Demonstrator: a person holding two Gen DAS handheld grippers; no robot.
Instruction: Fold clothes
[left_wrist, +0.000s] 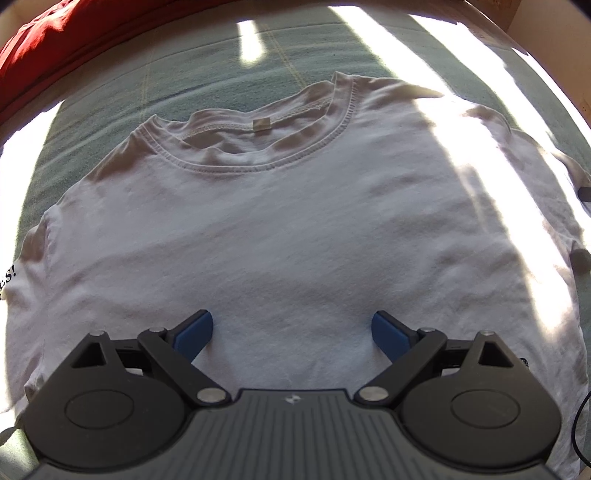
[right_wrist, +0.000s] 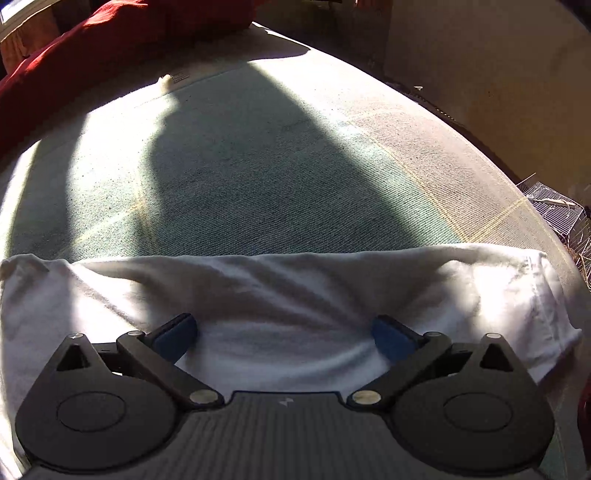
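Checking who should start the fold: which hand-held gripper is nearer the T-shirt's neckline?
Left. The left hand-held gripper faces the neckline across the T-shirt; the right hand-held gripper shows only a folded edge.

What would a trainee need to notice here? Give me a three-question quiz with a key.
1. True or false: the left gripper is clamped on the white T-shirt.
2. What colour is the cloth bunched at the far edge of the green blanket? A) blue B) red C) yellow
3. In the right wrist view, where does the right gripper sit relative to the shirt?

Key
1. False: its jaws stand wide apart over the shirt's chest, below the collar.
2. B.
3. Over the shirt, jaws open wide, with white fabric lying between the blue pads; the shirt's far edge is just beyond them.
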